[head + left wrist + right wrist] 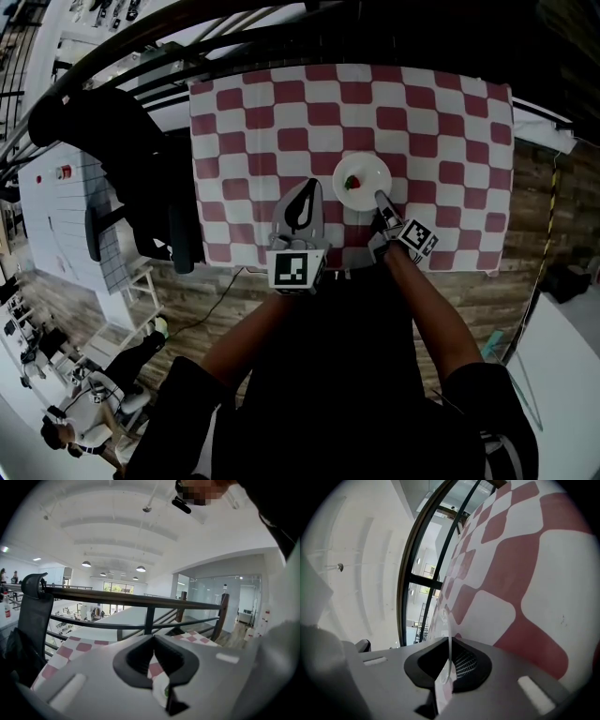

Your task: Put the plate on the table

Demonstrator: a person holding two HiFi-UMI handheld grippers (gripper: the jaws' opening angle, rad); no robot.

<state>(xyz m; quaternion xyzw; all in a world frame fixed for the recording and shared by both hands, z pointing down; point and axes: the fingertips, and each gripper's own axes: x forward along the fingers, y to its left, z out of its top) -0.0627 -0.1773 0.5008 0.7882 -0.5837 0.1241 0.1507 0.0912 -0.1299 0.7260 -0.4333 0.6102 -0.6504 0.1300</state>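
A small white plate (364, 171) with a little red item (352, 182) on it lies at or just above the red-and-white checkered tablecloth (441, 122), near the table's front edge. My right gripper (382, 199) is shut on the plate's near rim. In the right gripper view the plate (449, 663) shows edge-on as a thin white line pinched between the pads, with the right gripper (450, 641) turned on its side along the cloth (534, 573). My left gripper (307, 187) hovers just left of the plate, shut and empty. Its tips (153, 638) meet, pointing toward the railing.
A dark railing (140, 599) runs behind the table's far edge. An office chair draped with dark clothing (131, 159) stands against the table's left side. Wooden floor (234, 291) shows below the front edge. People (94, 422) sit on a lower level at bottom left.
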